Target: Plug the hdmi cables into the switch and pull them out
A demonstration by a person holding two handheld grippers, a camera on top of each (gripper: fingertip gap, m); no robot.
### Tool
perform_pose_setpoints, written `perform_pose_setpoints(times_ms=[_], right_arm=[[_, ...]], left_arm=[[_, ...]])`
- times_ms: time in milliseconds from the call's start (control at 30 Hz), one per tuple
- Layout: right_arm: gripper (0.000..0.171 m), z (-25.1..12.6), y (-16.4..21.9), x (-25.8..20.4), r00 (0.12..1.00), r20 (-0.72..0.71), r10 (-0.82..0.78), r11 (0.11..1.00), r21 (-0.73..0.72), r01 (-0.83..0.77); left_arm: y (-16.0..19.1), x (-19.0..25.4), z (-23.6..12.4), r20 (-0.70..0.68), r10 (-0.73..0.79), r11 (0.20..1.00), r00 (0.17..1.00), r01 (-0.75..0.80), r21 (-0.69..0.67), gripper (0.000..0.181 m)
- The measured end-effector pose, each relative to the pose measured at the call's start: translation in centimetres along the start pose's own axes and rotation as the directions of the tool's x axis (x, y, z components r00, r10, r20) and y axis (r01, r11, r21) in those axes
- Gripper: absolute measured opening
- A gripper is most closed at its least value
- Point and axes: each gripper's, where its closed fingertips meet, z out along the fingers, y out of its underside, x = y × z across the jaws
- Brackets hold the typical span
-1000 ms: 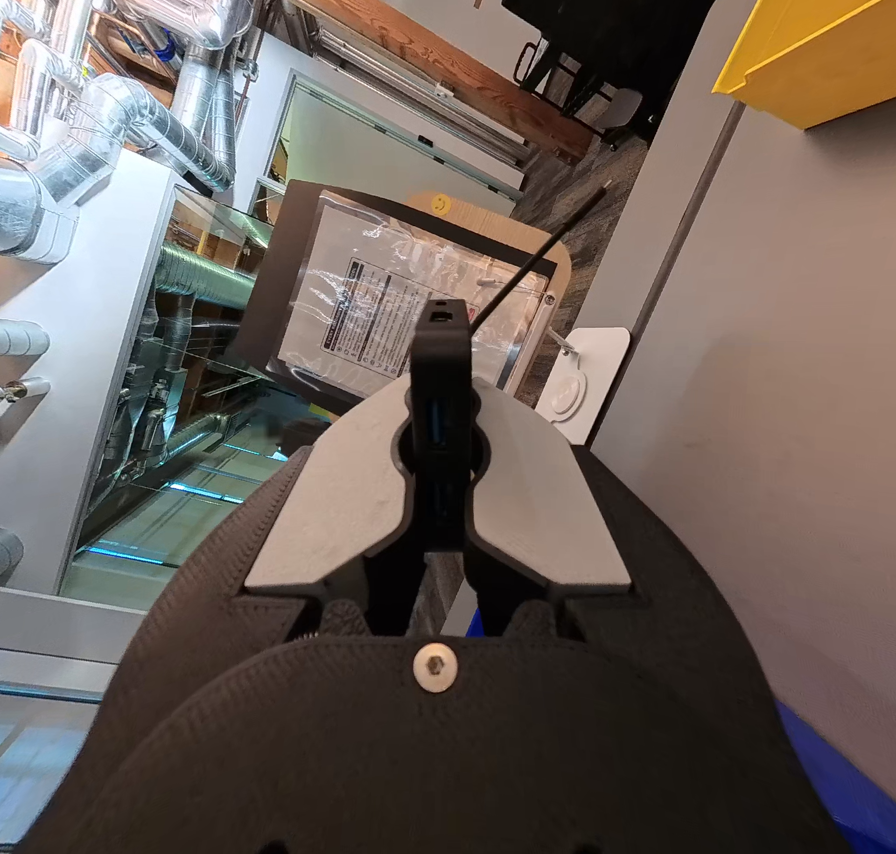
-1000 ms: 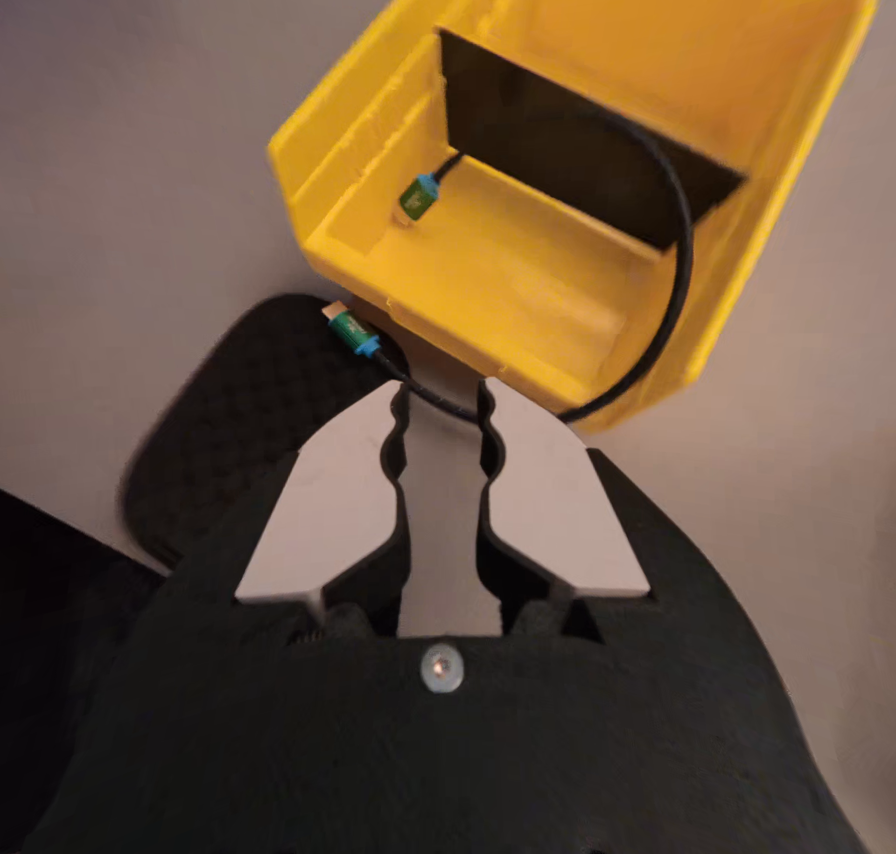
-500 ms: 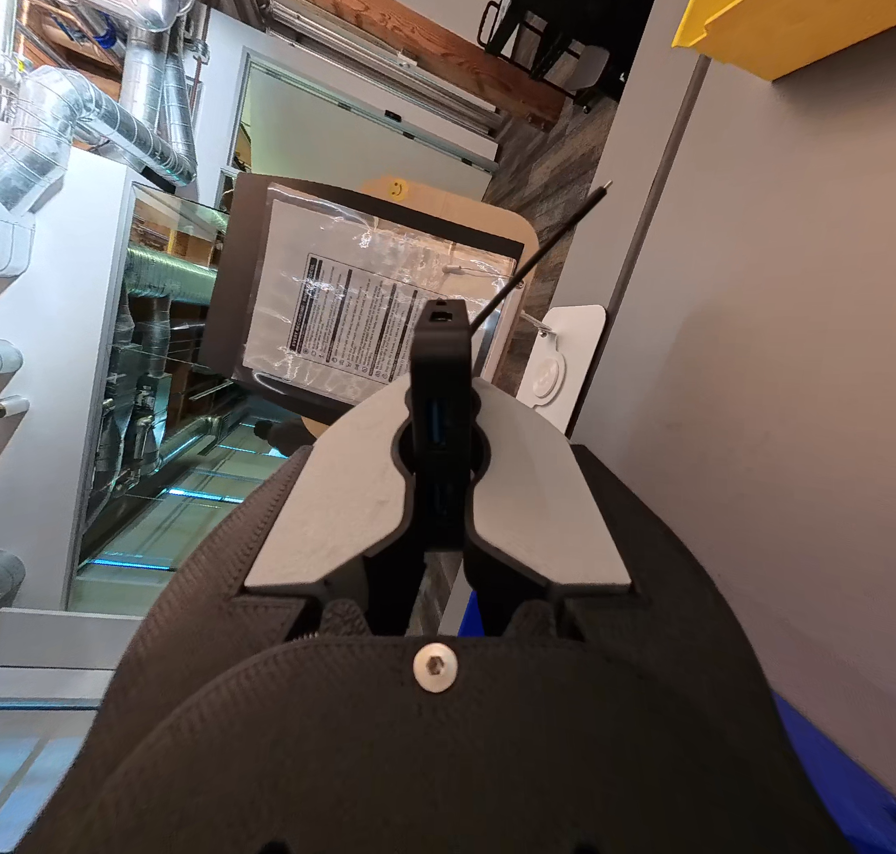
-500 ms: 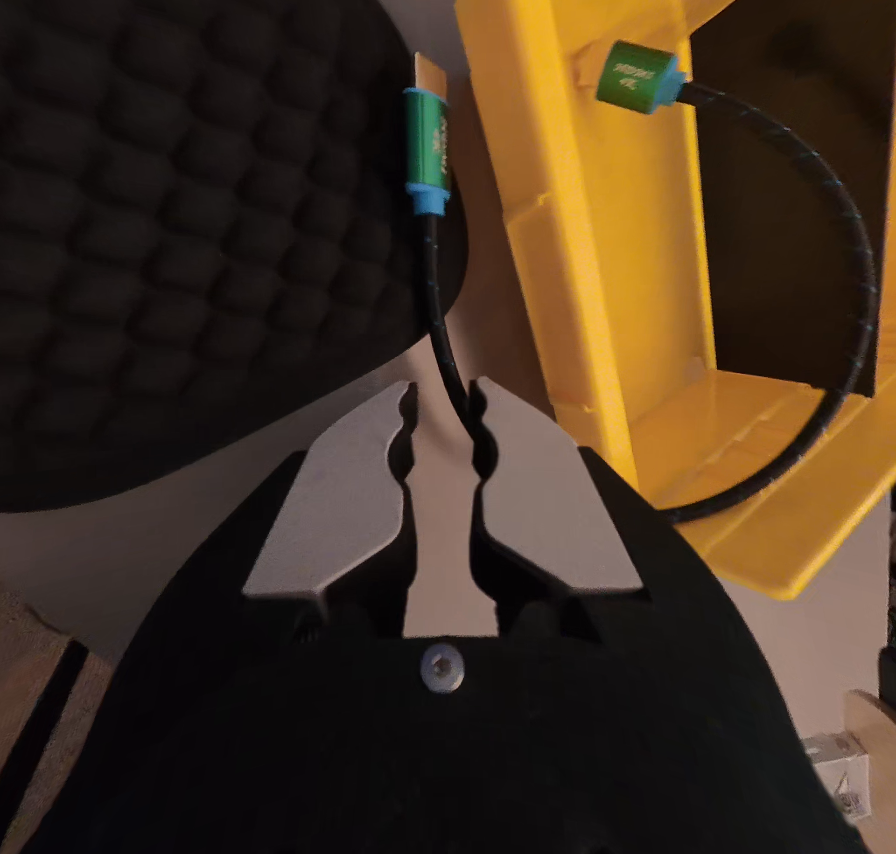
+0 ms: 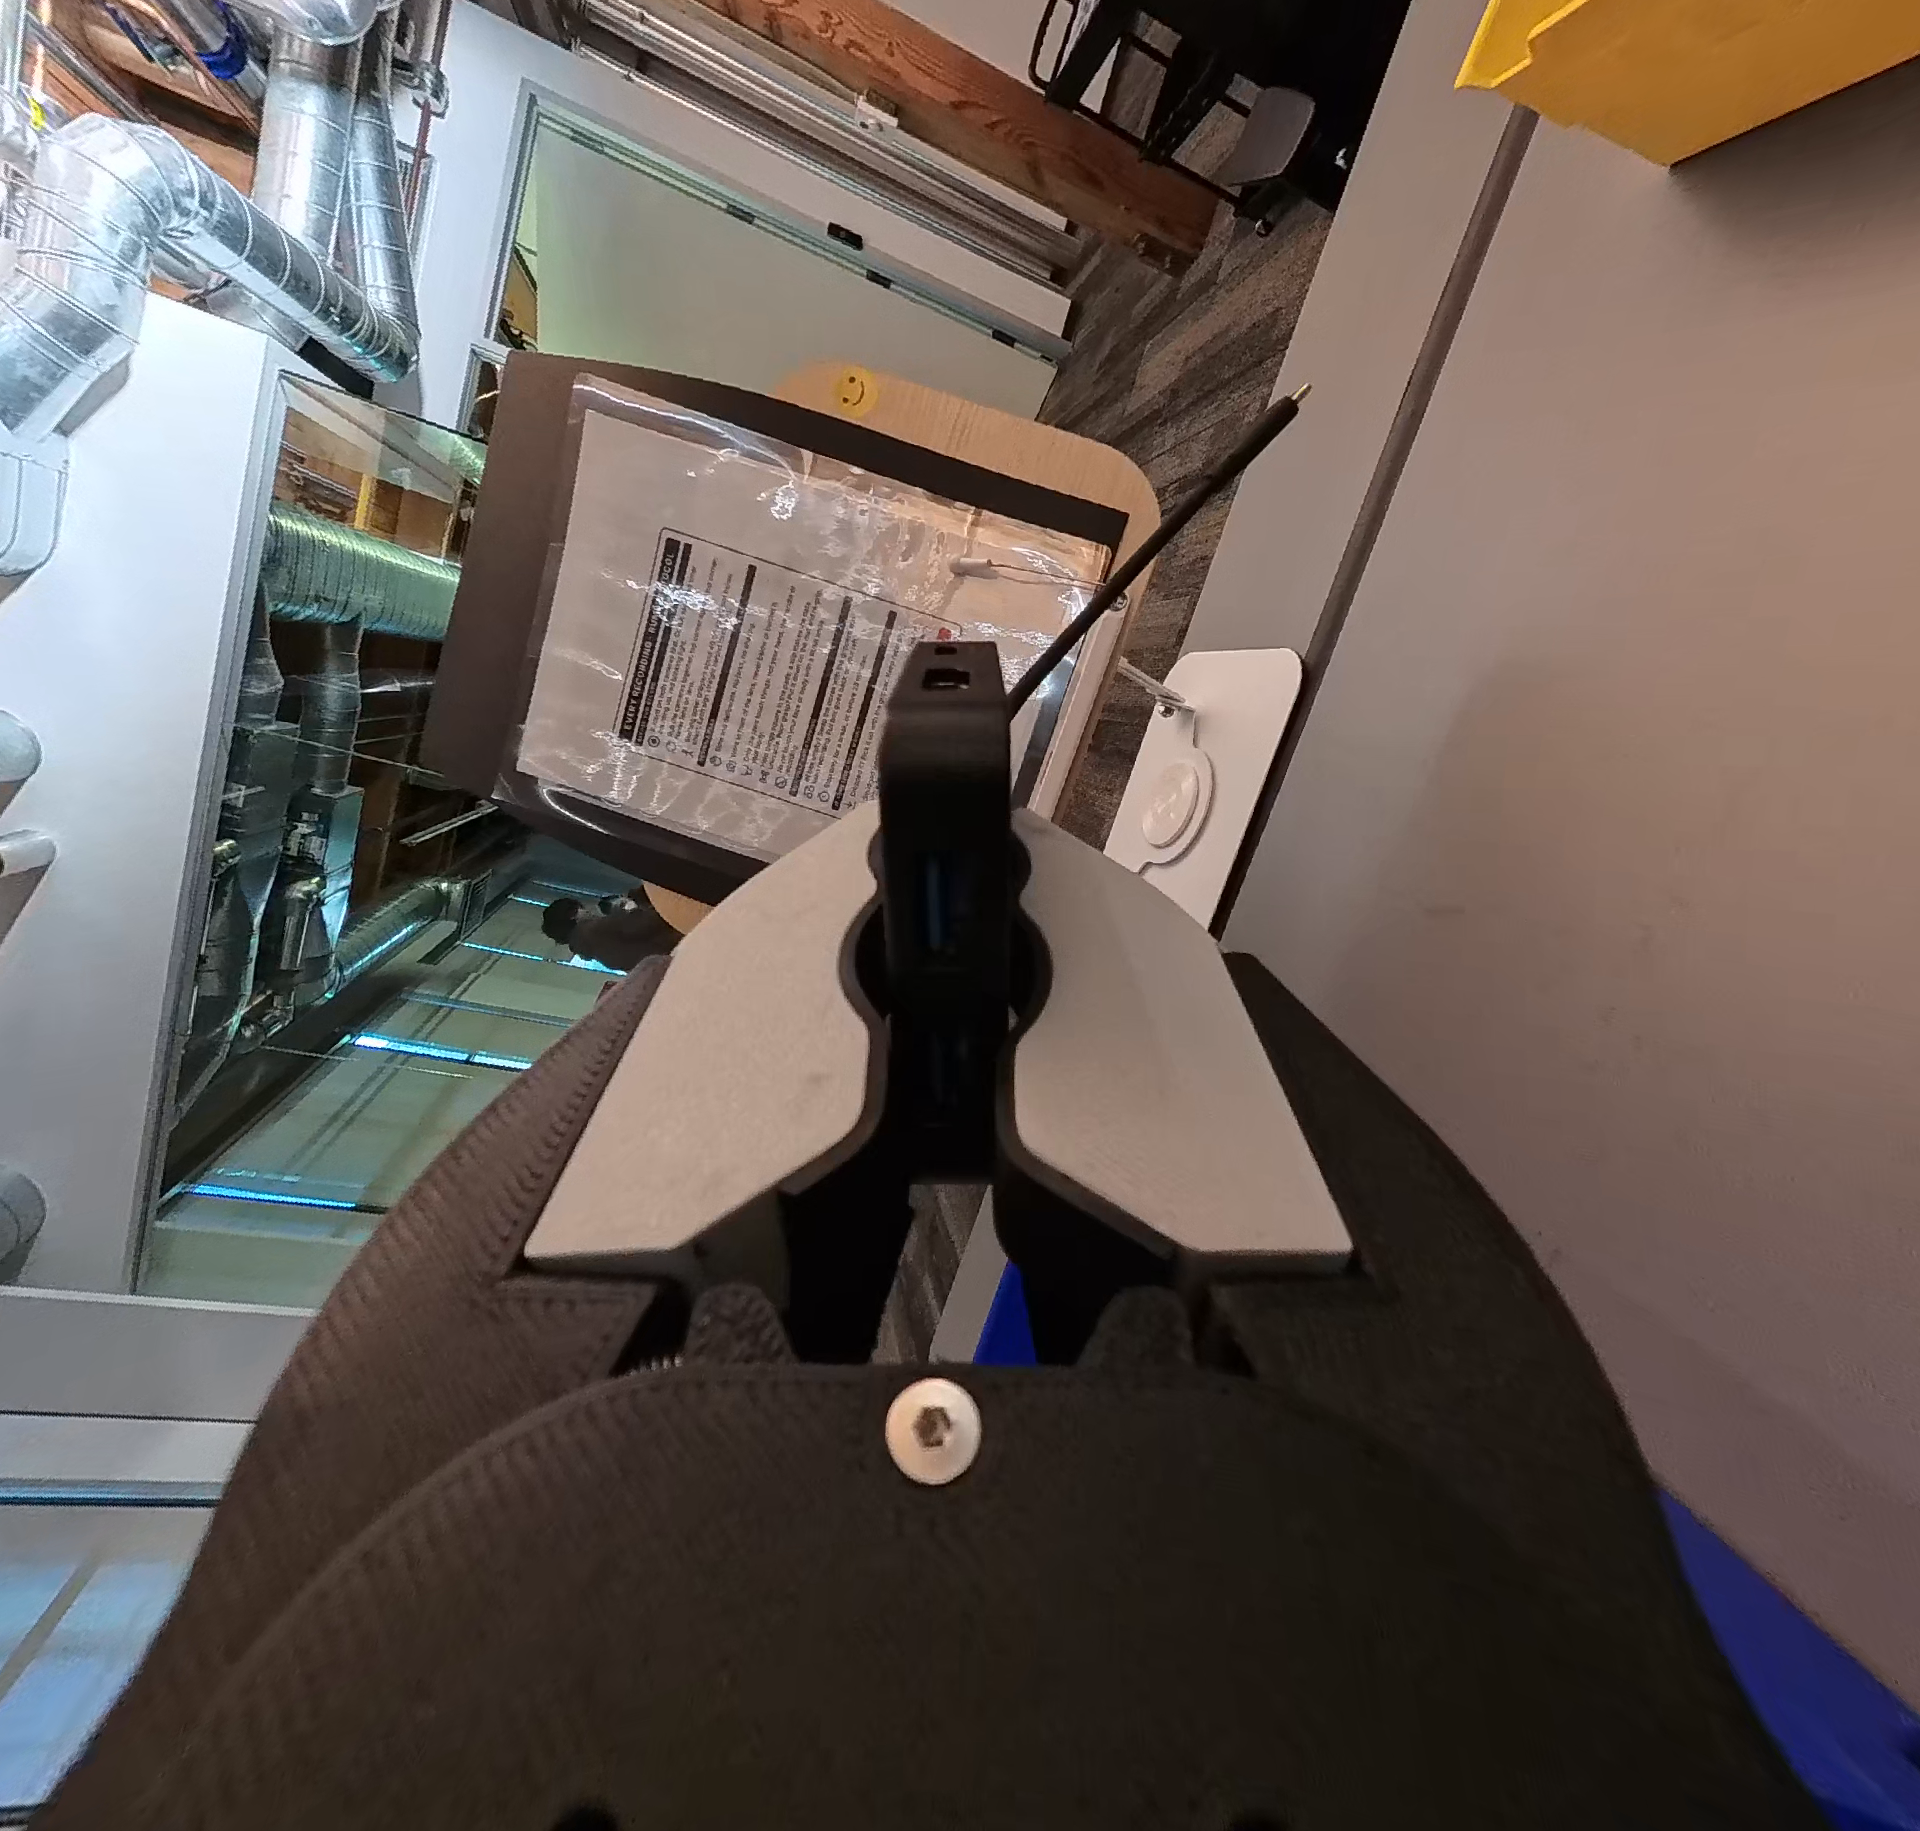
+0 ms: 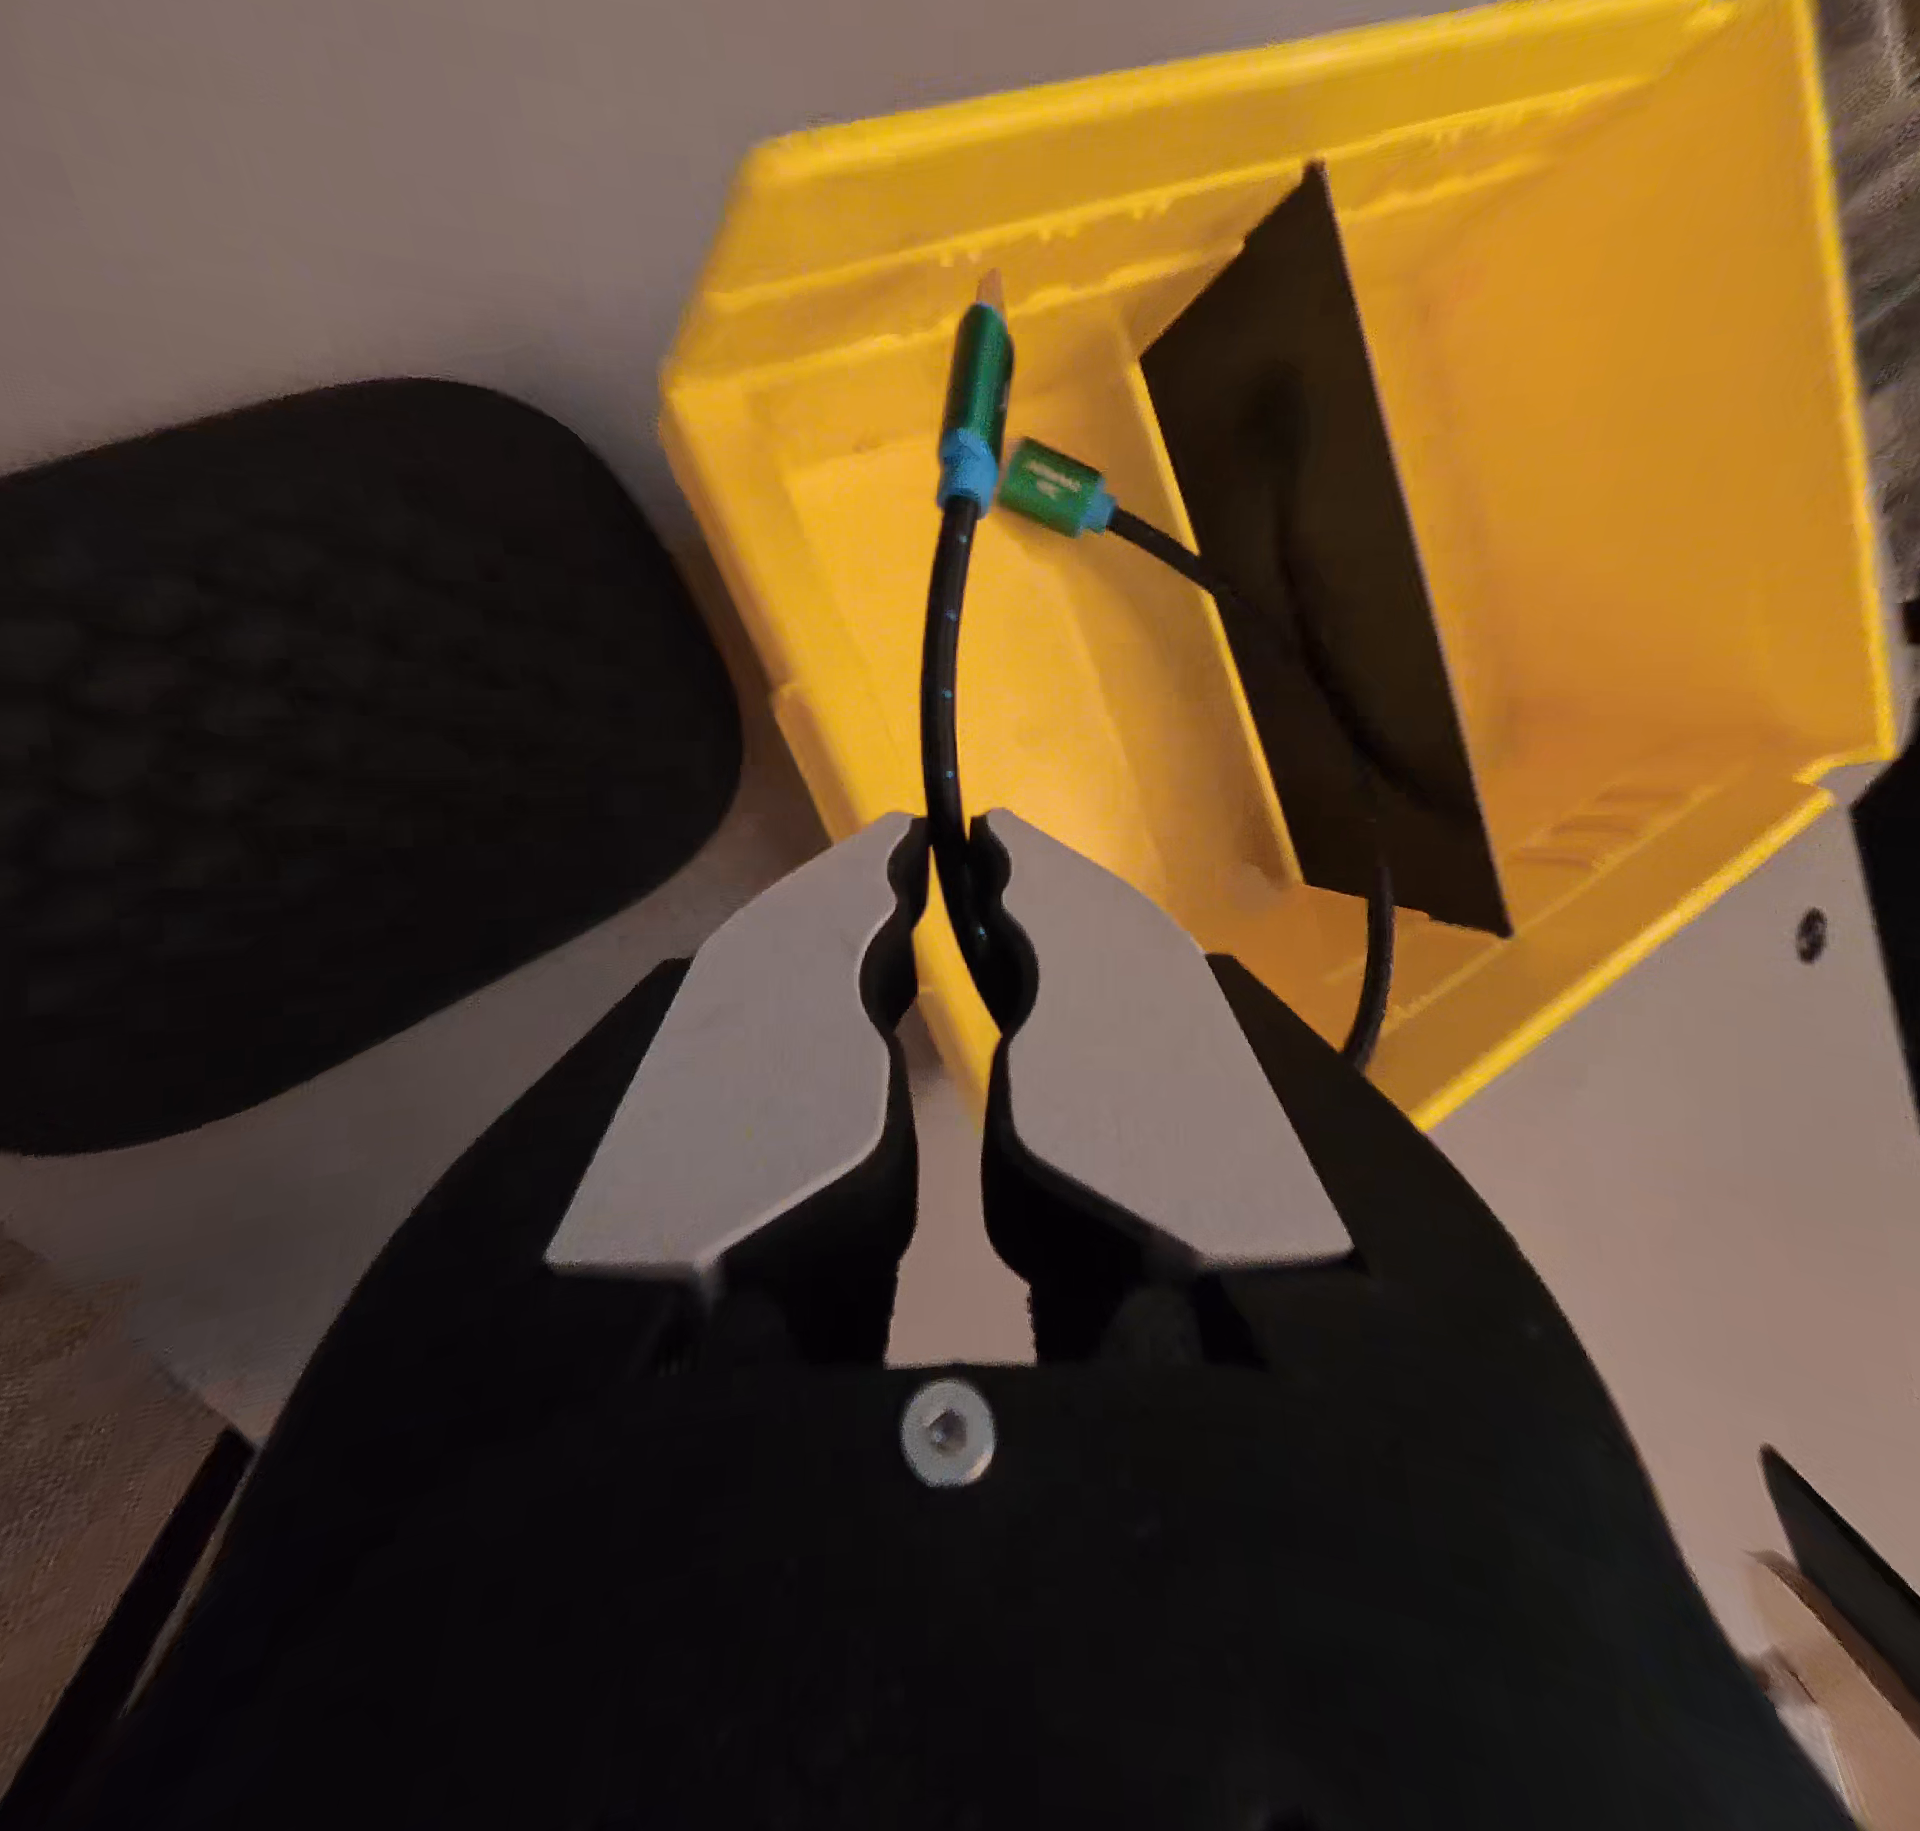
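Observation:
In the left wrist view my left gripper point(image 5: 943, 846) is shut on a small black switch box point(image 5: 943, 742), held on edge above the grey table with ports facing up along its narrow side. In the right wrist view my right gripper point(image 6: 948, 825) is shut on a black braided hdmi cable point(image 6: 951, 659). Its green plug with a blue collar point(image 6: 977, 384) sticks up ahead of the fingers, over the yellow bin point(image 6: 1507, 223). The cable's other green plug point(image 6: 1055, 491) lies inside the bin, and the cable loops past a black divider point(image 6: 1340, 576).
A black foam pad point(image 6: 312, 742) lies left of the bin on the grey table point(image 6: 364, 171). In the left wrist view a thin black rod point(image 5: 1174, 534), a framed sheet point(image 5: 810, 638), a white plate point(image 5: 1210, 773) and the bin's corner point(image 5: 1683, 25) lie ahead; a blue object point(image 5: 1808, 1677) is at lower right. The gap from one gripper's tips to the other's is roughly 45 cm.
My right gripper has closed on the cable and raised it, so the plug that lay by the foam pad now stands over the bin. The left gripper holds the switch with a slight shift of view.

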Motion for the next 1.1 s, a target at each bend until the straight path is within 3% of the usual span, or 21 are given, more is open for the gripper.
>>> perform_pose_setpoints(times_ms=[33, 267, 367, 467, 567, 633, 733, 800, 900, 967, 1000, 1100], right_arm=[[0.008, 0.6, 0.0, 0.2, 0.999, 0.052, 0.012, 0.999, -0.03, -0.011], [0.015, 6.0, 0.4, -0.6, 0.904, 0.342, 0.257, 0.951, -0.257, -0.173], [0.023, 6.2, 0.0, -0.2, 0.859, 0.372, 0.351, 0.93, -0.241, -0.276], [0.03, 3.9, -1.4, 2.2, 0.897, 0.286, 0.337, 0.94, -0.045, -0.339], [0.038, -0.4, -1.8, 6.4, 0.925, 0.072, 0.373, 0.905, 0.193, -0.38], [0.038, -2.7, -0.1, 8.7, 0.896, -0.055, 0.441, 0.871, 0.268, -0.412], [0.039, -3.3, 5.7, 11.6, 0.769, -0.239, 0.593, 0.804, 0.215, -0.554], [0.047, -1.8, 8.0, 11.2, 0.708, -0.209, 0.675, 0.737, 0.161, -0.656], [0.026, 0.9, 10.1, 10.2, 0.637, -0.19, 0.747, 0.657, 0.063, -0.751], [0.012, 2.0, 9.5, 9.0, 0.619, -0.09, 0.78, 0.622, 0.009, -0.783], [0.005, 2.1, 9.8, 9.4, 0.595, -0.115, 0.795, 0.601, 0.015, -0.799], [0.005, 2.2, 10.2, 10.0, 0.566, -0.15, 0.811, 0.572, -0.007, -0.82]], left_arm=[[0.0, 0.0, 0.0, 0.0, 0.001, 1.0, 1.0, -0.001, -0.001, 0.013], [0.1, -0.2, -0.4, -0.003, -0.008, 1.0, 1.0, 0.008, 0.002, 0.013], [0.3, -0.4, -0.4, -0.001, -0.011, 1.0, 1.0, 0.011, 0.0, 0.013], [0.4, -0.7, -0.6, 0.005, -0.016, 1.0, 1.0, 0.016, 0.004, 0.013], [0.5, -0.9, -0.7, 0.012, -0.022, 1.0, 1.0, 0.022, 0.009, 0.013], [0.6, -1.1, -0.8, 0.014, -0.024, 1.0, 1.0, 0.024, 0.008, 0.013], [0.6, -1.2, -0.8, 0.017, -0.024, 1.0, 1.0, 0.024, 0.009, 0.013], [0.5, -1.2, -0.9, 0.018, -0.024, 1.0, 1.0, 0.023, 0.011, 0.013], [0.4, -1.1, -0.9, 0.017, -0.021, 1.0, 1.0, 0.021, 0.009, 0.013], [0.4, -0.9, -0.9, 0.014, -0.018, 1.0, 1.0, 0.018, 0.004, 0.013], [0.5, -0.8, -0.8, 0.011, -0.017, 1.0, 1.0, 0.017, 0.002, 0.013], [0.5, -0.7, -0.7, 0.006, -0.017, 1.0, 1.0, 0.017, -0.002, 0.013]])
